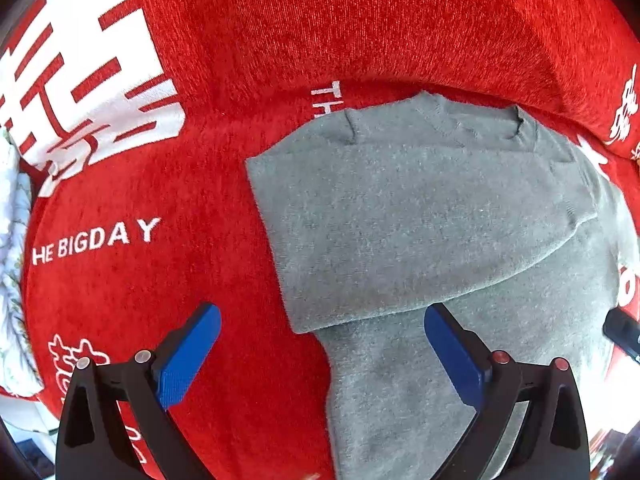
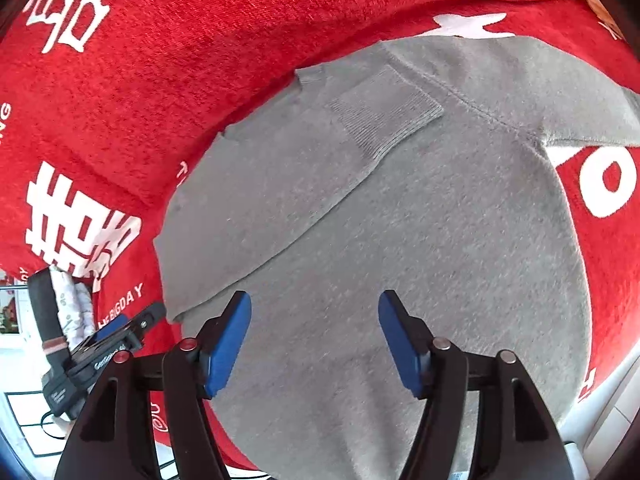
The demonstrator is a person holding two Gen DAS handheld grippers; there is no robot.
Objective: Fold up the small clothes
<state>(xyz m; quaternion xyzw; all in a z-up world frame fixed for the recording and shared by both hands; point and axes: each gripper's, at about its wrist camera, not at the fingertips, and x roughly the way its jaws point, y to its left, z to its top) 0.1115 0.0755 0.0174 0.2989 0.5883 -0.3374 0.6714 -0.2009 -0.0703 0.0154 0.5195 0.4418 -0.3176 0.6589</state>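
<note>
A small grey knit sweater lies flat on a red sofa cover; its left sleeve is folded across the chest, ribbed cuff pointing toward the collar. The sweater fills the right wrist view. My left gripper is open and empty, hovering over the sweater's left lower edge, one blue pad over red cloth, the other over grey. My right gripper is open and empty above the sweater's lower body. The left gripper's body shows at the left of the right wrist view.
The red plush cover with white lettering spreads over the sofa seat and backrest. A white floral cloth lies at the left edge. A tiled floor shows below the seat's front edge.
</note>
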